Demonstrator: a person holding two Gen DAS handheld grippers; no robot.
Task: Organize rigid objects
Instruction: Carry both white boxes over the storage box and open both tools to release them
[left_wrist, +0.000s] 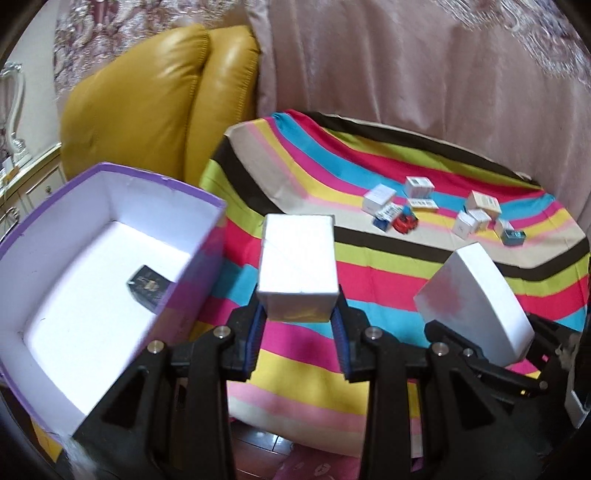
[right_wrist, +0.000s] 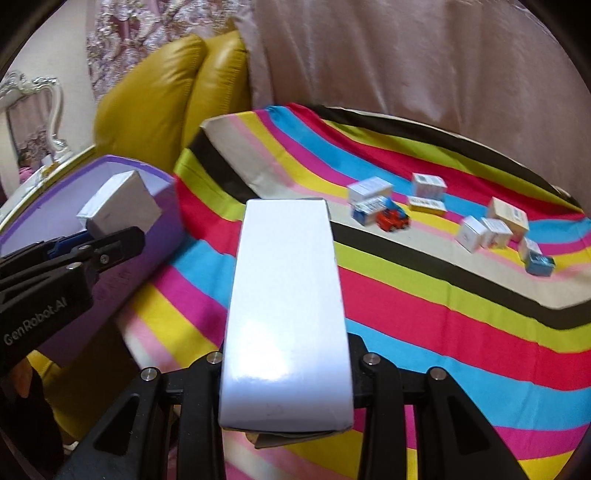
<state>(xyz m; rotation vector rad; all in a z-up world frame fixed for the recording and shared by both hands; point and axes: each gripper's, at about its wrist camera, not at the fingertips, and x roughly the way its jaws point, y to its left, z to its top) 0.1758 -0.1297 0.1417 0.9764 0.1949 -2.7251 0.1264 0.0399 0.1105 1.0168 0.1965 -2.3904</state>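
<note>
My left gripper (left_wrist: 298, 315) is shut on a white box (left_wrist: 297, 264) and holds it above the table edge, just right of the purple storage box (left_wrist: 110, 280). The storage box has a white inside and holds one small dark box (left_wrist: 147, 286). My right gripper (right_wrist: 286, 369) is shut on a long white box (right_wrist: 286, 314) above the striped tablecloth (right_wrist: 424, 295). That box and gripper show at the right of the left wrist view (left_wrist: 476, 299). The left gripper with its box shows by the purple box in the right wrist view (right_wrist: 118, 208).
Several small white and blue boxes (left_wrist: 476, 216) and a red toy car (left_wrist: 406, 223) lie at the far side of the table. A yellow leather sofa (left_wrist: 147, 110) stands behind the purple box. Pink curtains (left_wrist: 424, 62) hang behind the table.
</note>
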